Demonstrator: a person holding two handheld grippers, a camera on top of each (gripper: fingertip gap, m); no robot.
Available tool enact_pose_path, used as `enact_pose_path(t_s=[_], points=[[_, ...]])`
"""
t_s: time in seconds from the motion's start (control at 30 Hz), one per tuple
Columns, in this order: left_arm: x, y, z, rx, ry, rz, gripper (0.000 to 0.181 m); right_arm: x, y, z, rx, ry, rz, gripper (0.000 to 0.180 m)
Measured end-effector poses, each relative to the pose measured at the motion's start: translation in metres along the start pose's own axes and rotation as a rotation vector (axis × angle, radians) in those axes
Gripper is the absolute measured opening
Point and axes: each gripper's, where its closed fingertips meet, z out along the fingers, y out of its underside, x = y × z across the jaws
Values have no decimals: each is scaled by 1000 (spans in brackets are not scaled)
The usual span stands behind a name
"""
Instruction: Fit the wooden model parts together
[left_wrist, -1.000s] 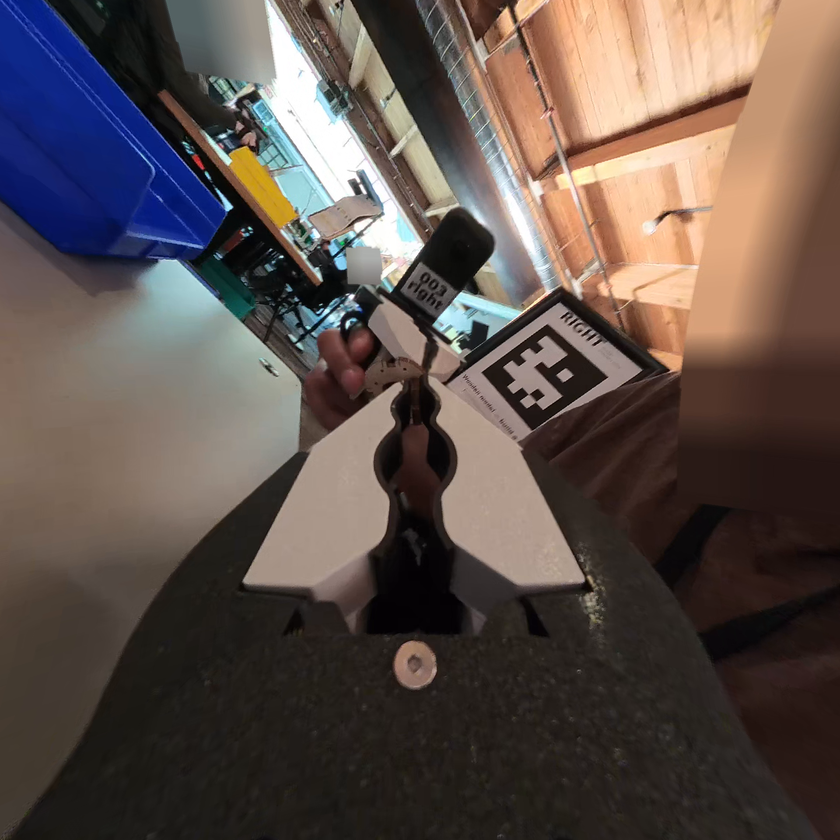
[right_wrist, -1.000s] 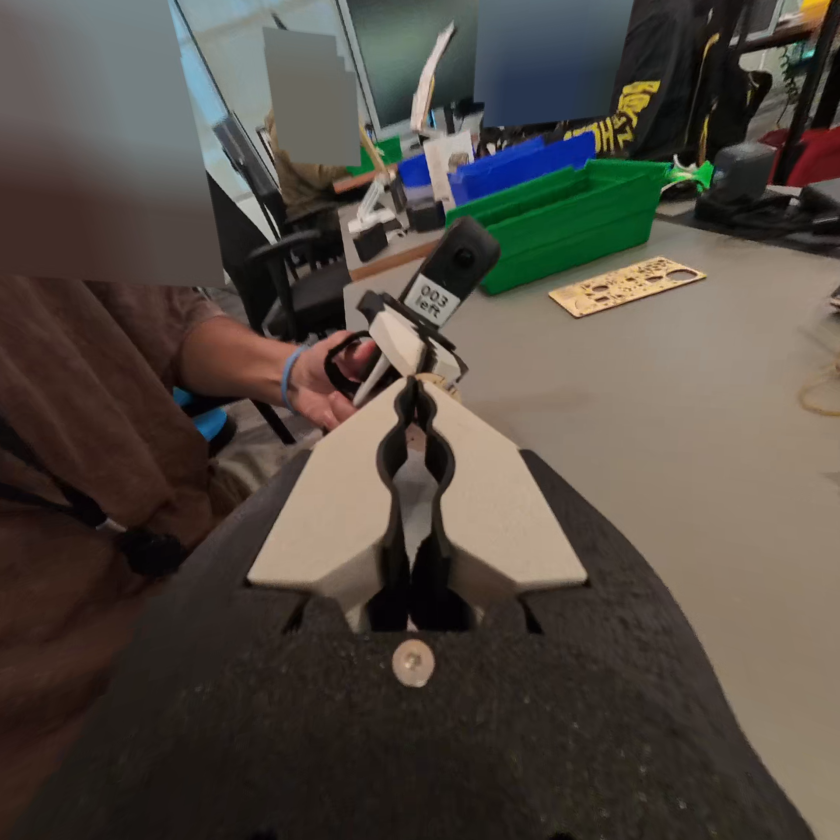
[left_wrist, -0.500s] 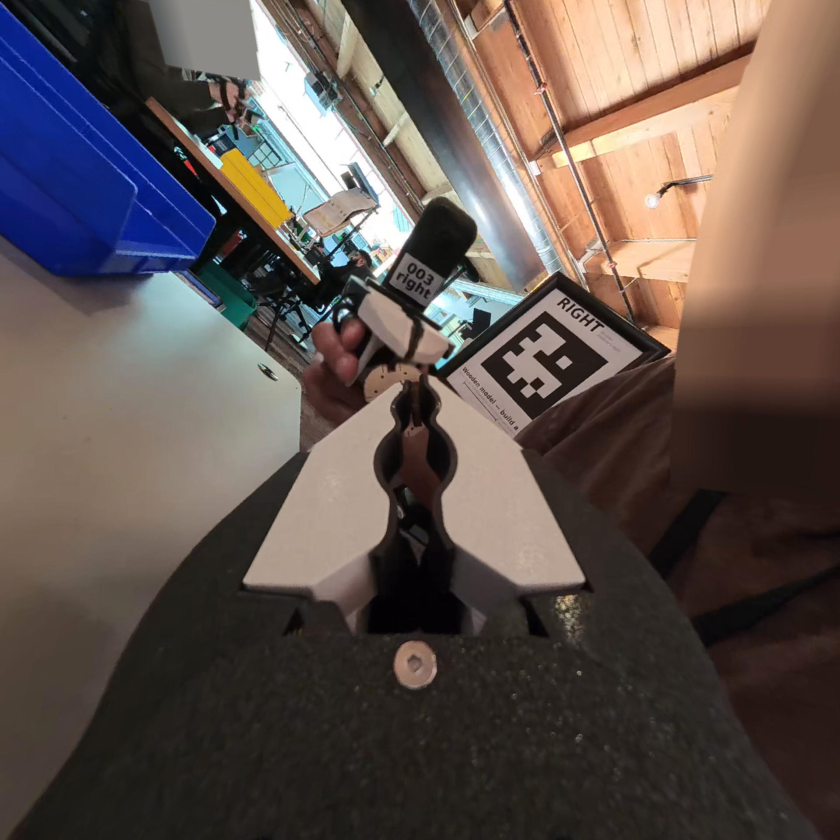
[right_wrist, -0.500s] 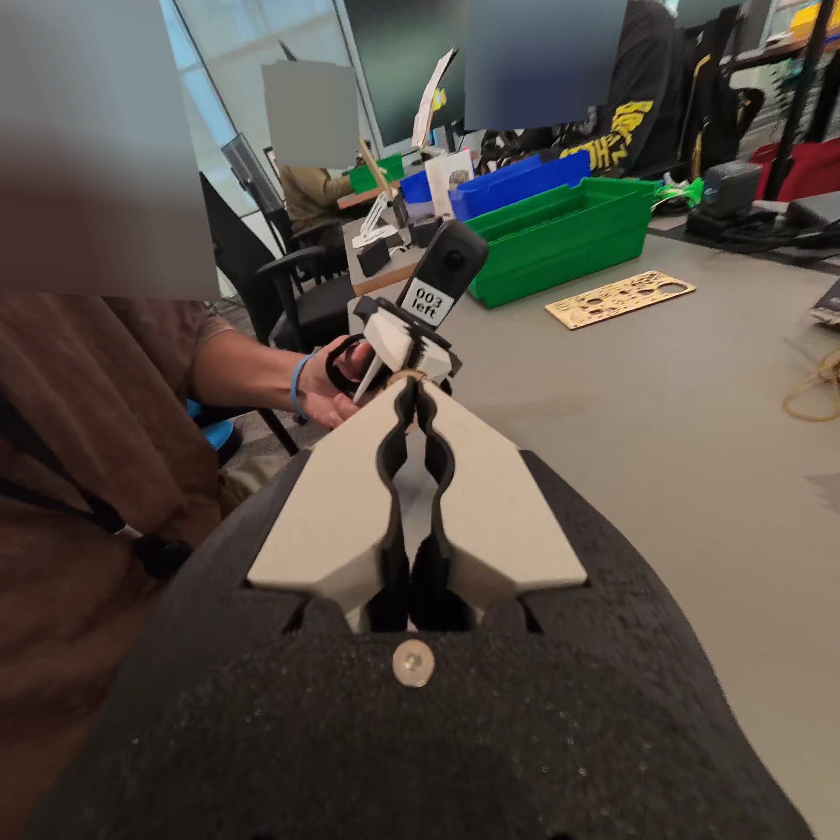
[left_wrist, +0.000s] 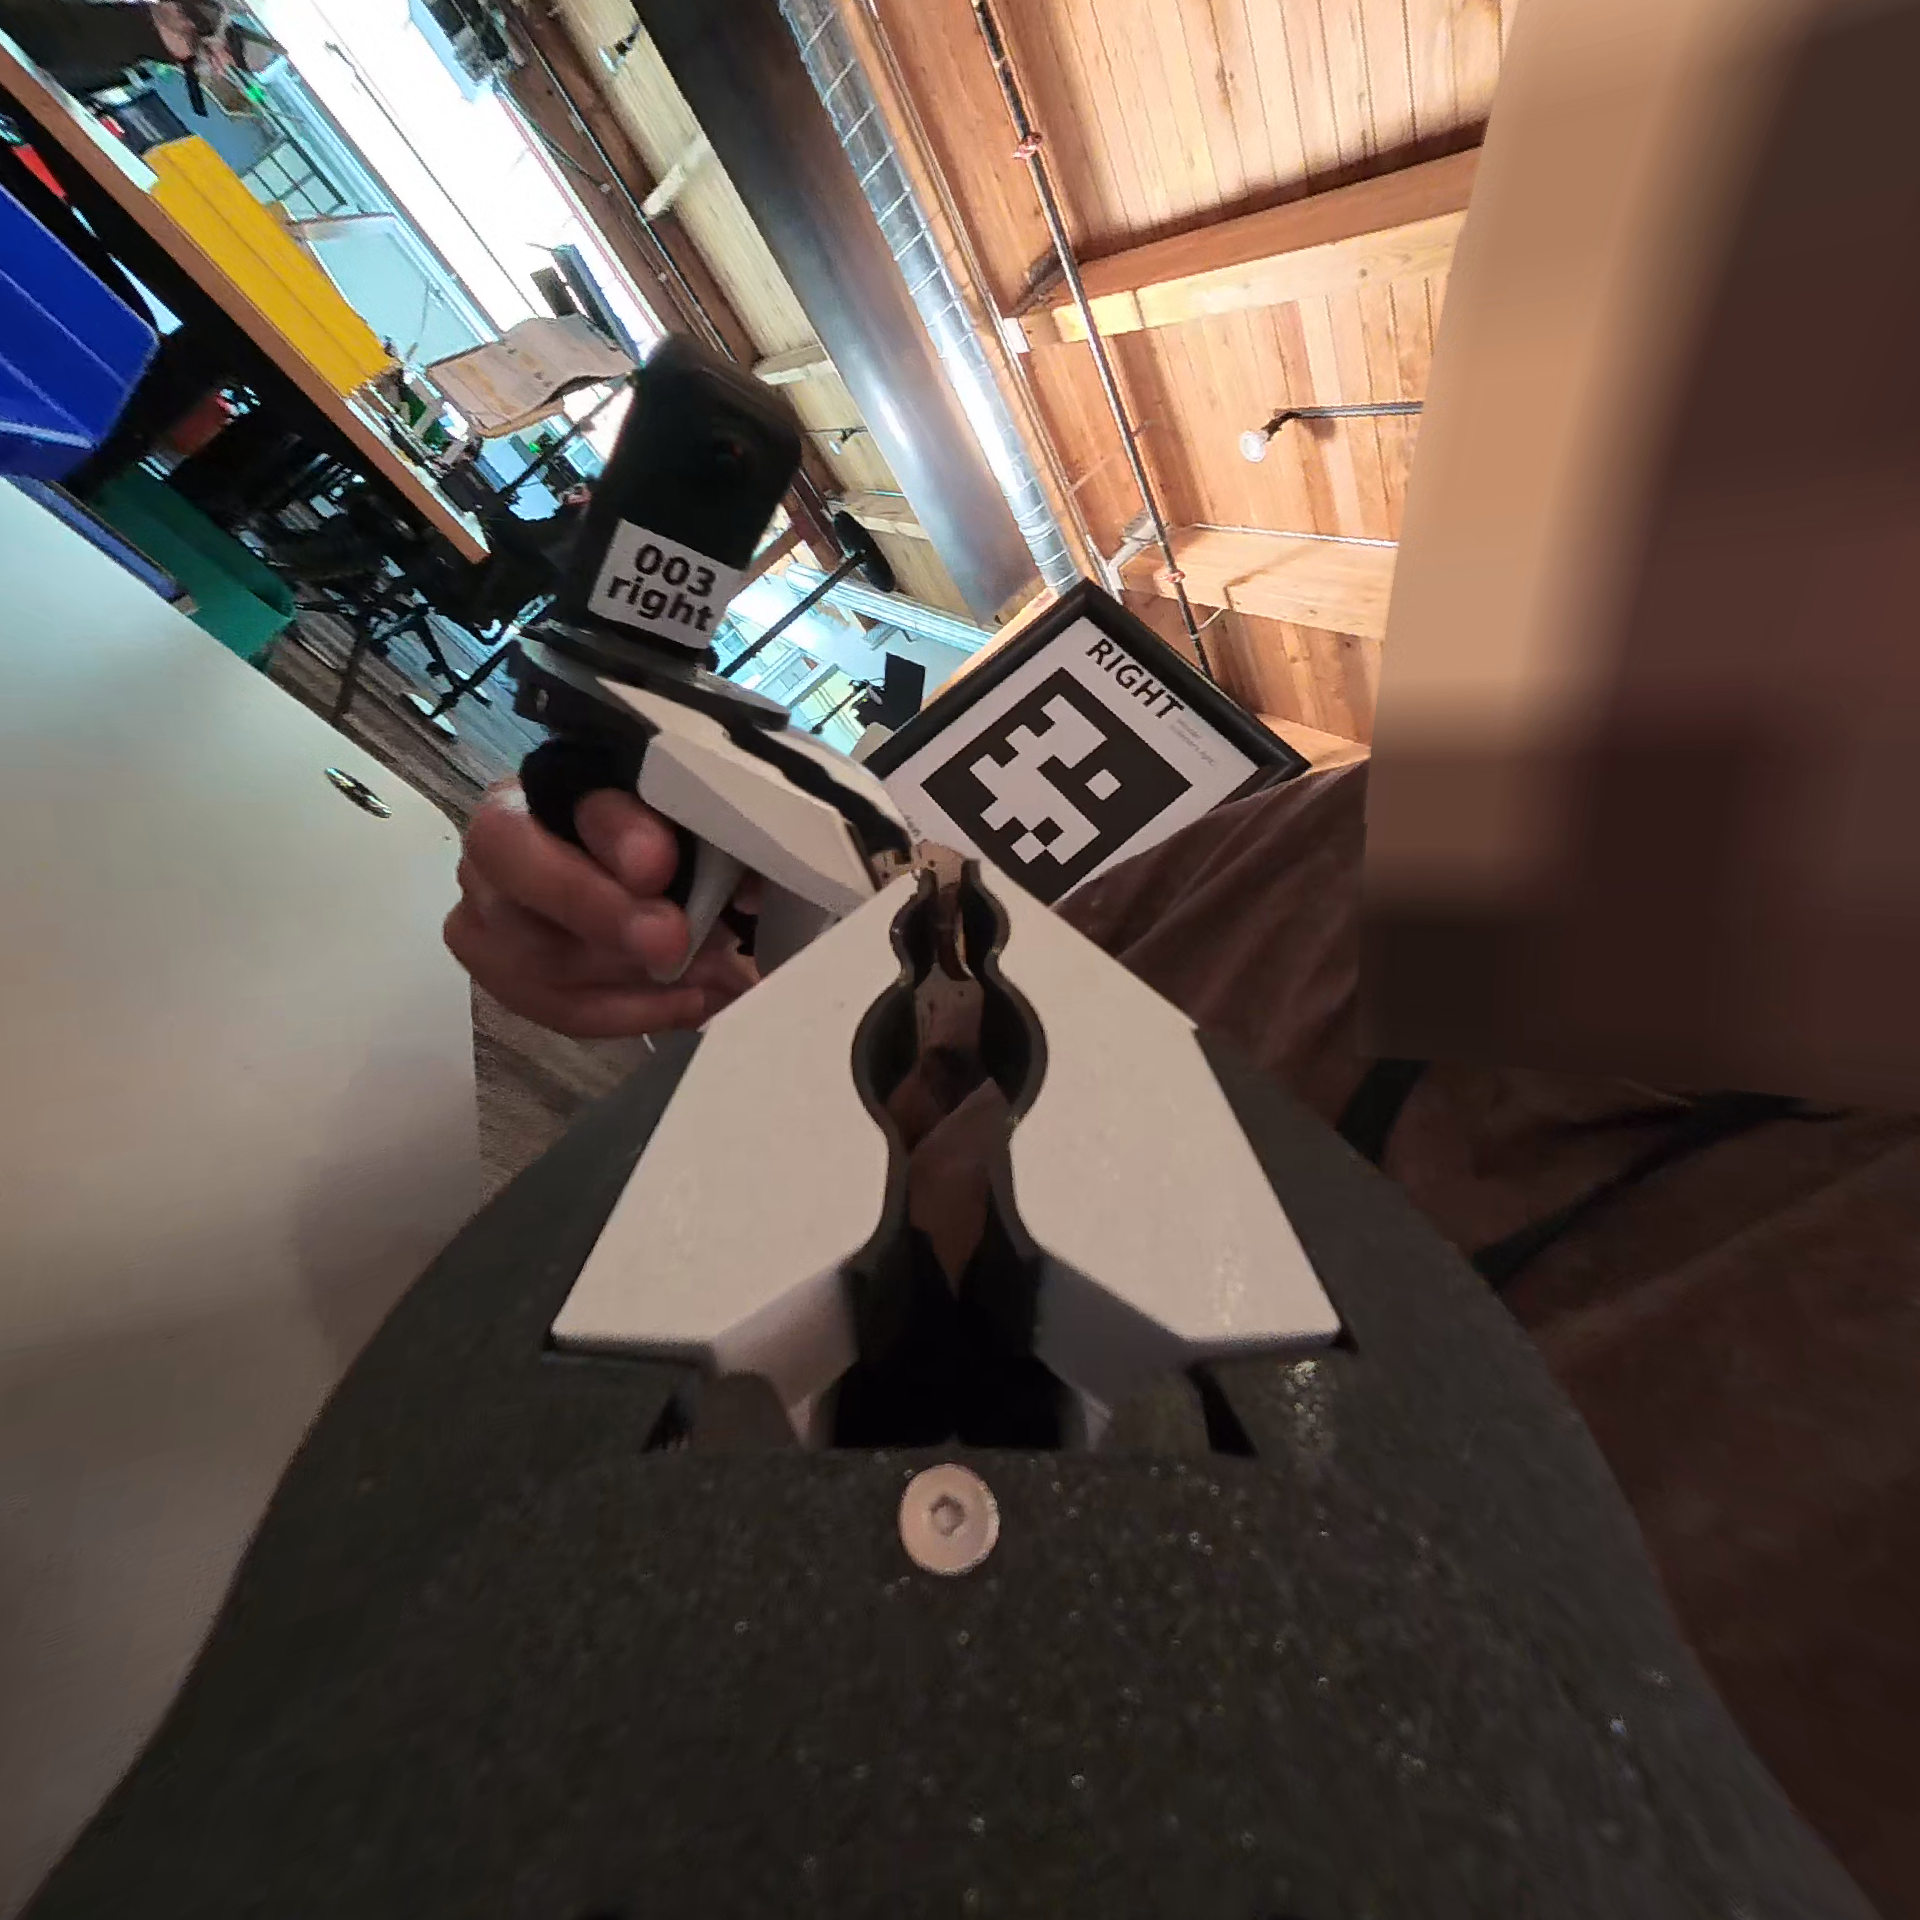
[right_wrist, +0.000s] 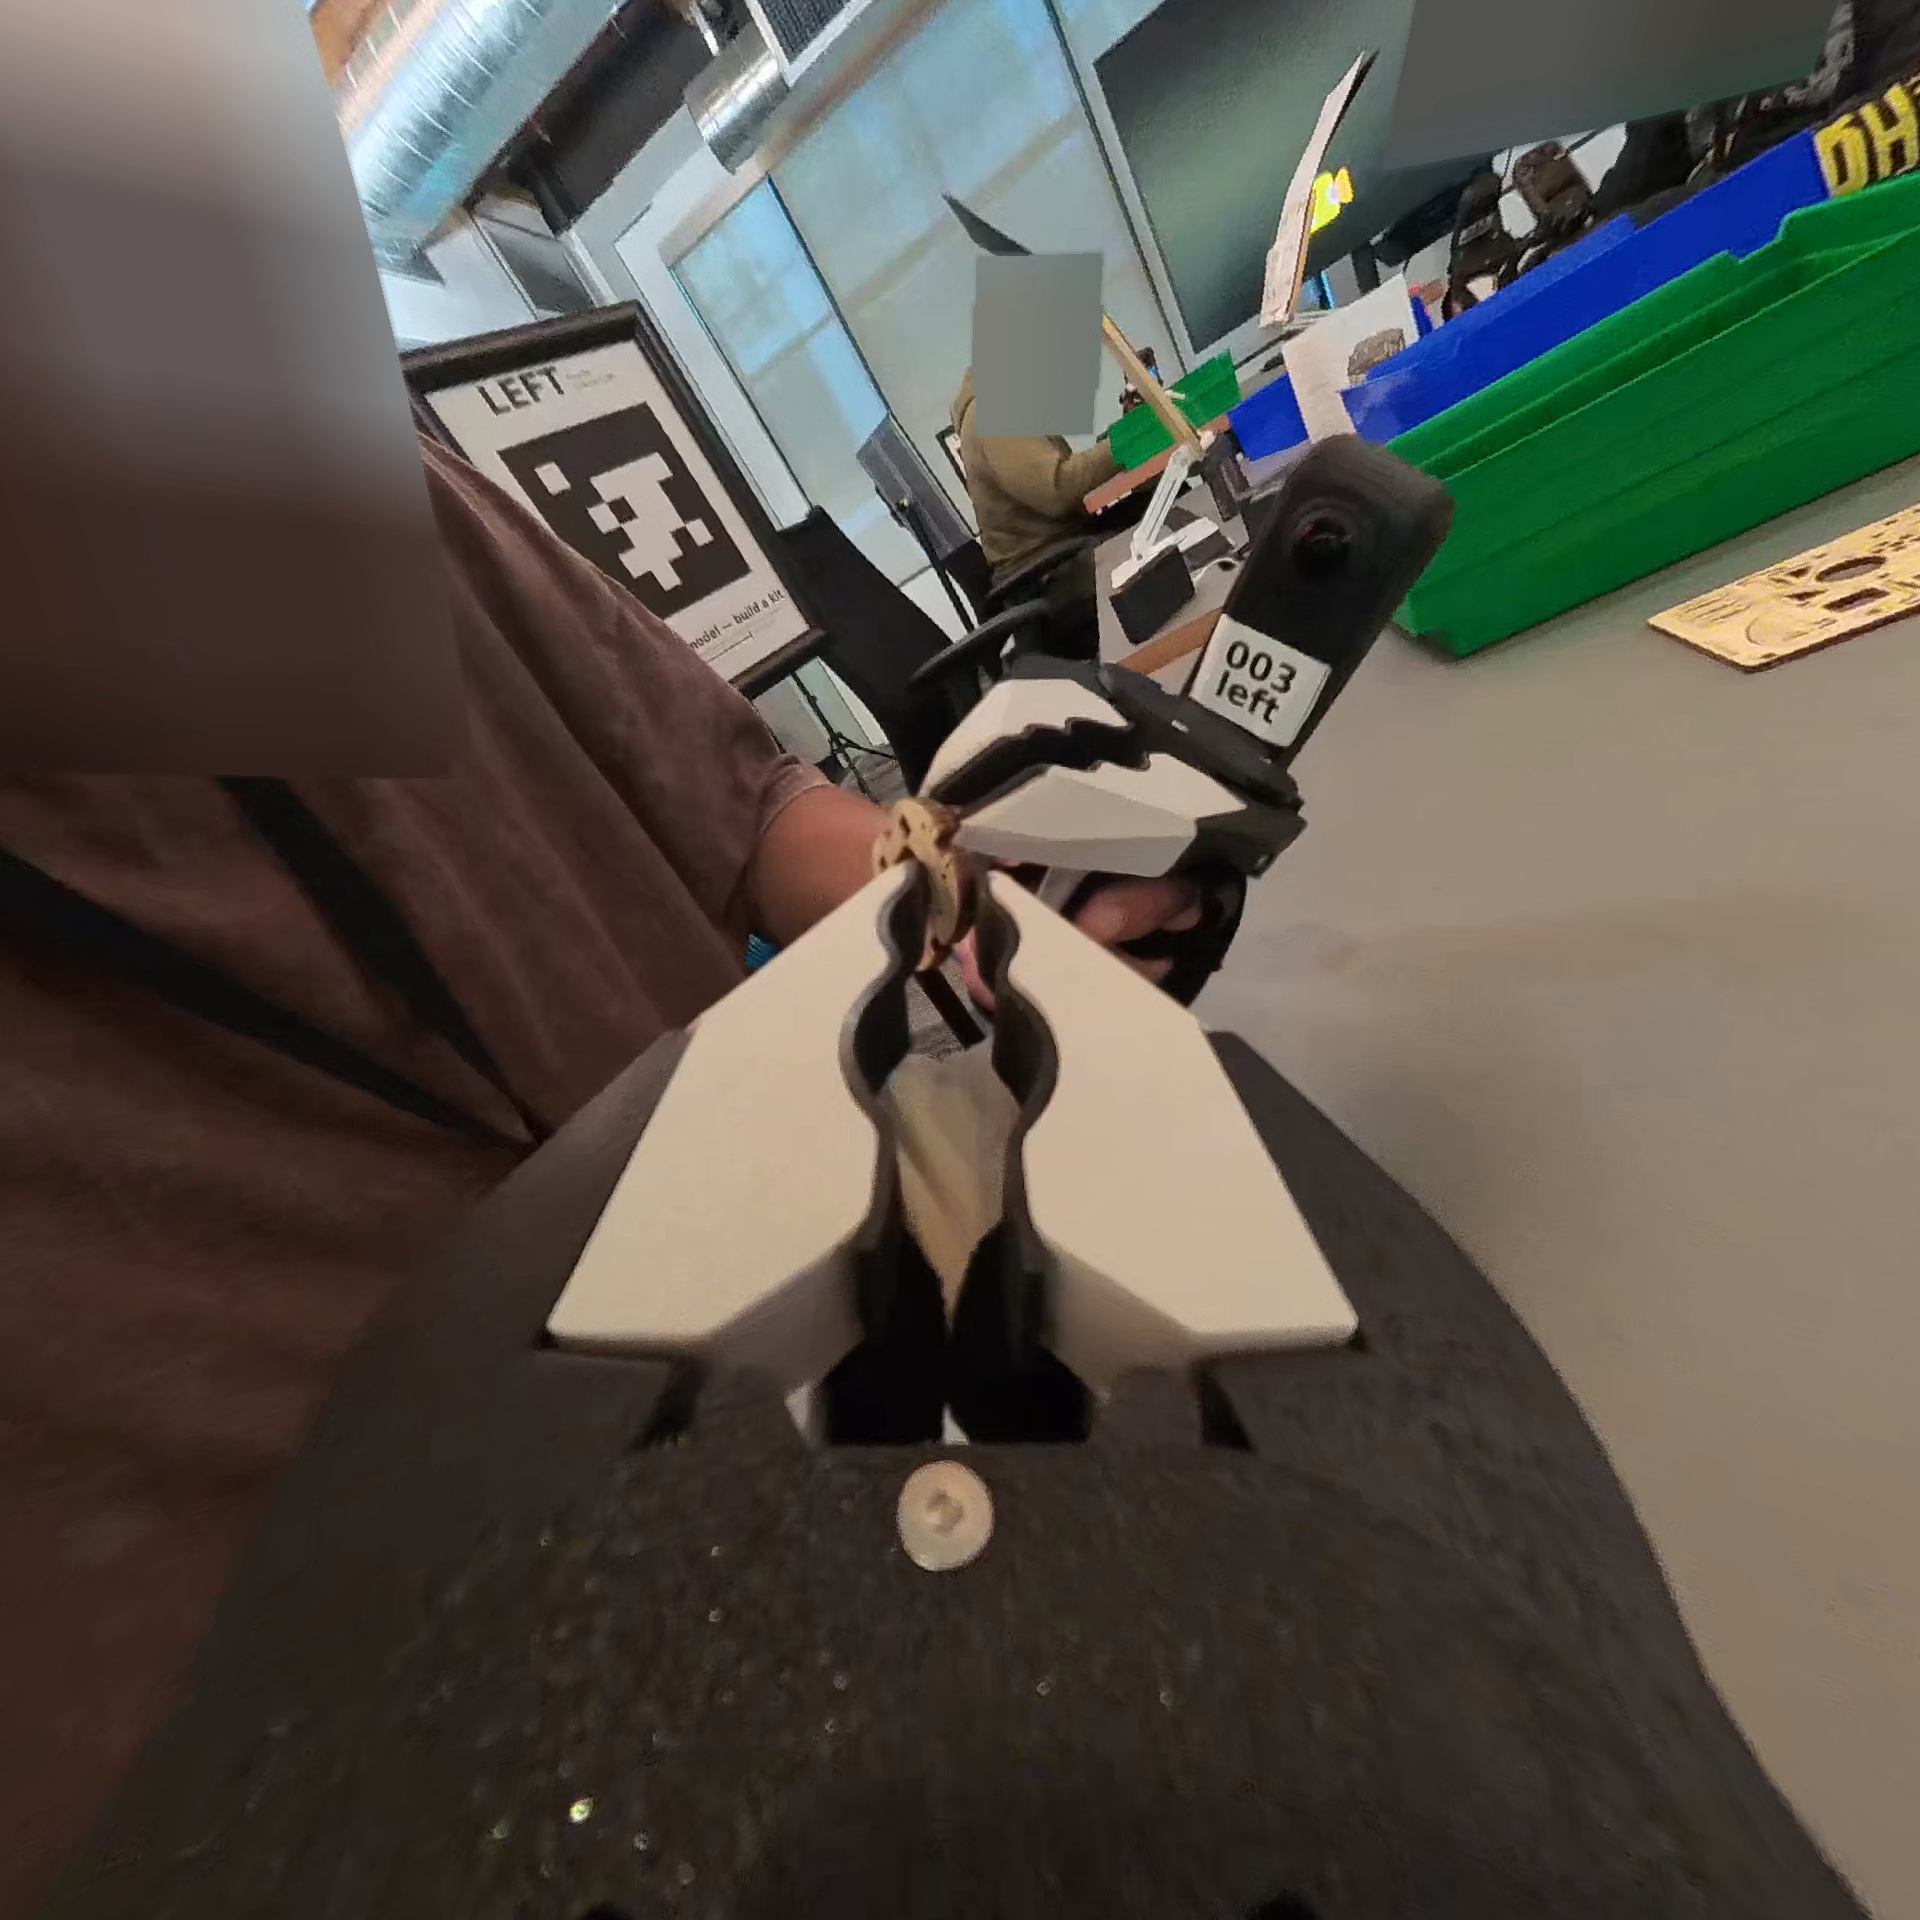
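Since a moment ago I have brought both tools close above the desk (right_wrist: 1558, 935): my right hand-held gripper (right_wrist: 940, 883) and left hand-held gripper (left_wrist: 940, 883) each clench a wooden part (right_wrist: 914, 836), now touching, nearly fitted.

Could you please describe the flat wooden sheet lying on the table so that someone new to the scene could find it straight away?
In the right wrist view, start at the grey table and follow it to the green bin at its far right. Just in front of the bin lies the wooden sheet, flat on the tabletop. It is pale, thin, and full of cut-out holes, unlike the solid plastic bins behind it.
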Motion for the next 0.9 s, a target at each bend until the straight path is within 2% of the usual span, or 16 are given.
enact_pose_path(t_s=[0.07,0.2,0.33,0.47,0.57,0.77,0.9], points=[[-5,-4,-3,11,-56,20,7,1,-3,-2,11,28,-19,4],[-17,-15,-17,-35,-294,214,40,13,-13,-8,34,159,-91,2],[-19,-12,-15,-158,-461,440,52,10,-13,-7,18,169,-128,2],[-23,3,-9,-261,-503,509,51,9,-2,1,-31,149,-124,2],[-27,13,-9,-340,-543,572,27,9,5,6,-97,179,-172,2],[-36,17,-18,-429,-666,673,27,17,15,5,-222,293,-299,3],[-42,21,-22,-486,-704,758,25,19,21,5,-280,313,-326,3]])
